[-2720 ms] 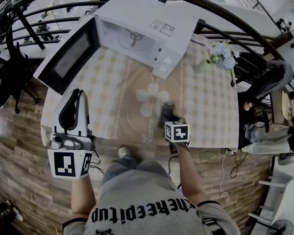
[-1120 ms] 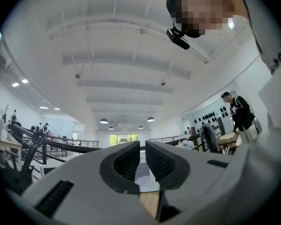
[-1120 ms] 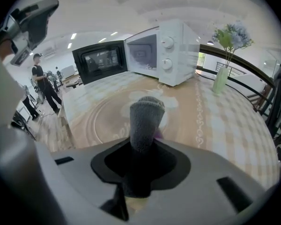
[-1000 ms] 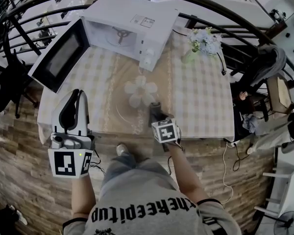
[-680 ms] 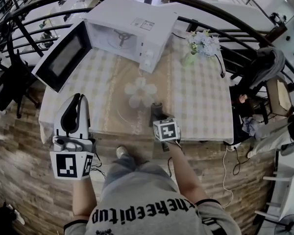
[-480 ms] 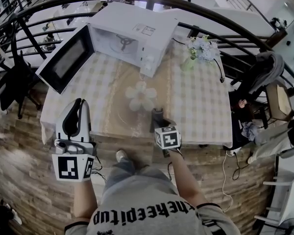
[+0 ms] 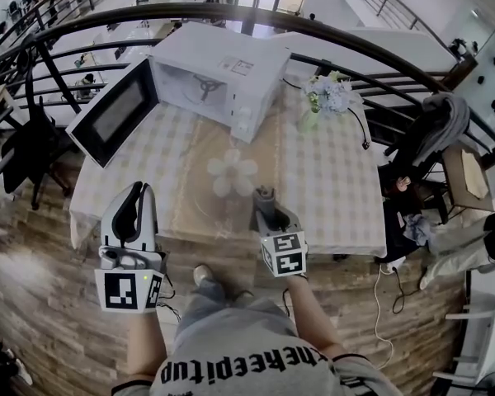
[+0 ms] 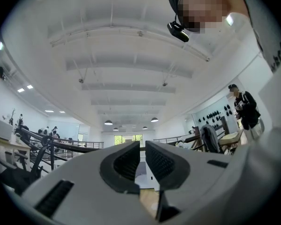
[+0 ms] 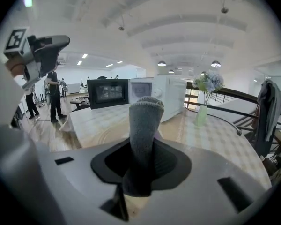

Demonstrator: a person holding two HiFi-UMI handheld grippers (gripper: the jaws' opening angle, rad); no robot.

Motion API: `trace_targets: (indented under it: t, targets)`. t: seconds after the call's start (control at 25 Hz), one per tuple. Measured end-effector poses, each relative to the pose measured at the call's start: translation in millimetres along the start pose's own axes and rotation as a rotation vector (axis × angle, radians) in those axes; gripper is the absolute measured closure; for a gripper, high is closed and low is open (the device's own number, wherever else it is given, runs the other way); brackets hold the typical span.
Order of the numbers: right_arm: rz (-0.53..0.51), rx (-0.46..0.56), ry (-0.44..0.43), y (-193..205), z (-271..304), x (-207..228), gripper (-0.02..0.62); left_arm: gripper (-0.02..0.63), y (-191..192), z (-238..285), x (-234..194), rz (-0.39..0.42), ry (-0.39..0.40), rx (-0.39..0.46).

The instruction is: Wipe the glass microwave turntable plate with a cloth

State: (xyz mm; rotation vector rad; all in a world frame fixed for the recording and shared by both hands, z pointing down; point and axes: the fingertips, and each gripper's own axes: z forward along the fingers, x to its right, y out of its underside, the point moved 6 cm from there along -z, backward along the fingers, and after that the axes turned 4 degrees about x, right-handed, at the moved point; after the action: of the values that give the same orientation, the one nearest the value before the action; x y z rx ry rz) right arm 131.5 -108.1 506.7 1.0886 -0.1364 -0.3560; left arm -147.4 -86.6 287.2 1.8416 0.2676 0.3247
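The clear glass turntable plate (image 7: 210,203) lies flat on the checked tablecloth, faint in the head view, with a white flower shape (image 7: 233,174) at its far side. In the right gripper view the plate's ridged rim (image 9: 107,134) shows just past the jaws. My right gripper (image 7: 265,206) is shut on a grey cloth (image 9: 145,121) that sticks up between the pads; it hovers at the plate's right front edge. My left gripper (image 7: 136,190) is held off the table's left front corner, tilted upward, shut on nothing (image 8: 142,146).
The white microwave (image 7: 223,68) stands at the back with its door (image 7: 111,110) swung open to the left. A vase of flowers (image 7: 326,97) is at the back right. A curved black railing (image 7: 371,77) runs behind the table. Bystanders stand far left (image 9: 54,93).
My right gripper has drawn back toward me, from over the plate to the table's front edge, still holding the cloth. The left gripper stays off the table.
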Motion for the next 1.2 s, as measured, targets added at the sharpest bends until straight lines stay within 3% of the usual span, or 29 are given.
trace_targets:
  t: [0.44,1.2]
  targets:
    - [-0.017,0.188,0.009,-46,-47,6,0.486,0.570,-10,-8,23,-0.001,0.016,0.015]
    - [-0.057,0.410,0.036,-109,-110,18,0.486,0.569,-20,-5,49,-0.001,0.041,0.038]
